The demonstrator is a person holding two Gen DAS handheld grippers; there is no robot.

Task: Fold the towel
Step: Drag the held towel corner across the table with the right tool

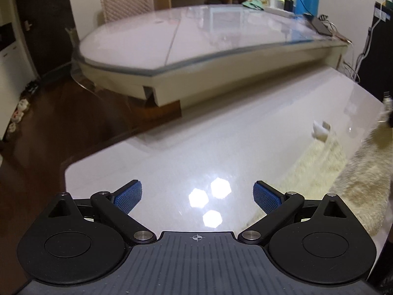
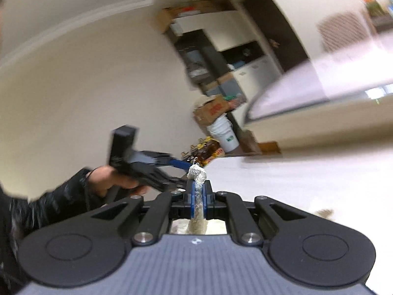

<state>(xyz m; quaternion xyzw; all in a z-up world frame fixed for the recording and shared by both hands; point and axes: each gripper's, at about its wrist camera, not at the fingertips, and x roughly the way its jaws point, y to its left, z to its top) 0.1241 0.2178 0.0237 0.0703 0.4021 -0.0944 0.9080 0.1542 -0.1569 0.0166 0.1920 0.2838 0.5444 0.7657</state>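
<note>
Towel (image 1: 343,179): cream, fluffy, spread on the glossy white worktop (image 1: 196,152) at the right of the left wrist view, one white corner lifted near its far edge. A bunched fold of the same towel (image 2: 197,198) pinched upright between the blue pads (image 2: 193,201) in the right wrist view, its tip protruding above them.

Right gripper (image 2: 197,196): clamped on the towel fold, jaws almost together with only the cloth between them.

Left gripper (image 1: 197,196): spread wide, nothing between the blue pads (image 1: 129,196), hovering over a bare part of the worktop just left of the towel edge. Also visible in the right wrist view as left gripper (image 2: 181,164), held by a hand (image 2: 110,179) in a dark sleeve (image 2: 49,204), close beside the raised towel tip; view blurred.

Three bright hexagonal light reflections (image 1: 208,201) on the worktop between the left pads. Beyond the worktop, a second table (image 1: 208,36) with a glass-covered top.
</note>
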